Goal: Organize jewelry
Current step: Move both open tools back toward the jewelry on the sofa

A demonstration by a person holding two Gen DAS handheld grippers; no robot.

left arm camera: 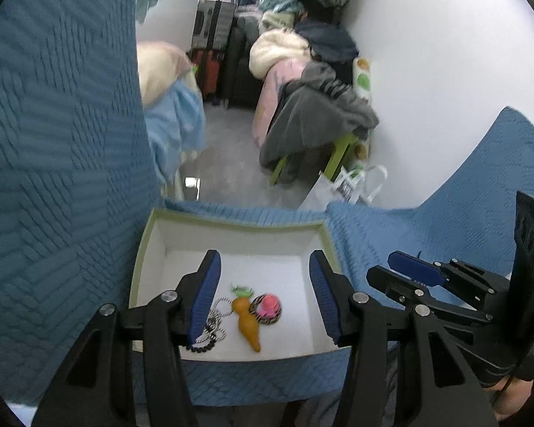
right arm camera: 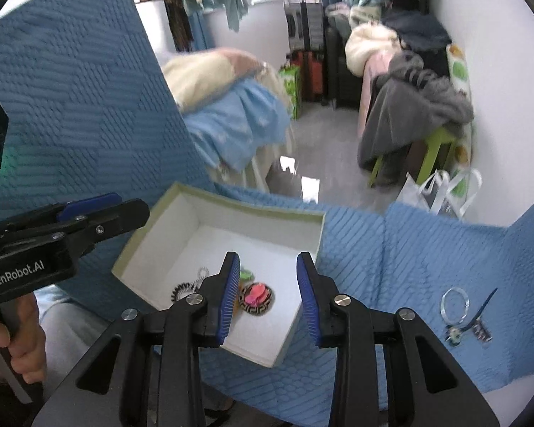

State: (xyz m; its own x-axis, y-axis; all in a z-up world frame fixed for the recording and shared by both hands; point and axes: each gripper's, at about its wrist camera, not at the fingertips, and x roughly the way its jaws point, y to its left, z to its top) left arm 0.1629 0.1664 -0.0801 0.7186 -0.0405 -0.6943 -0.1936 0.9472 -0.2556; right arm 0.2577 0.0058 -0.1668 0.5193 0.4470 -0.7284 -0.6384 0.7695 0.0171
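Note:
A shallow box with a green rim and white inside rests on a blue quilt. In it lie an orange carrot charm, a pink piece on a black-patterned ring, a ball chain and black beads. My left gripper hangs open above these with nothing between its pads. In the right wrist view my right gripper also stands open and empty over the box, above the pink piece. On the quilt to the right lie a clear ring and a blue strap.
The quilt drapes over the seat and rises at the left. Beyond its edge is grey floor, a green stool heaped with grey clothing, a white bag and suitcases. A hand grips the left tool.

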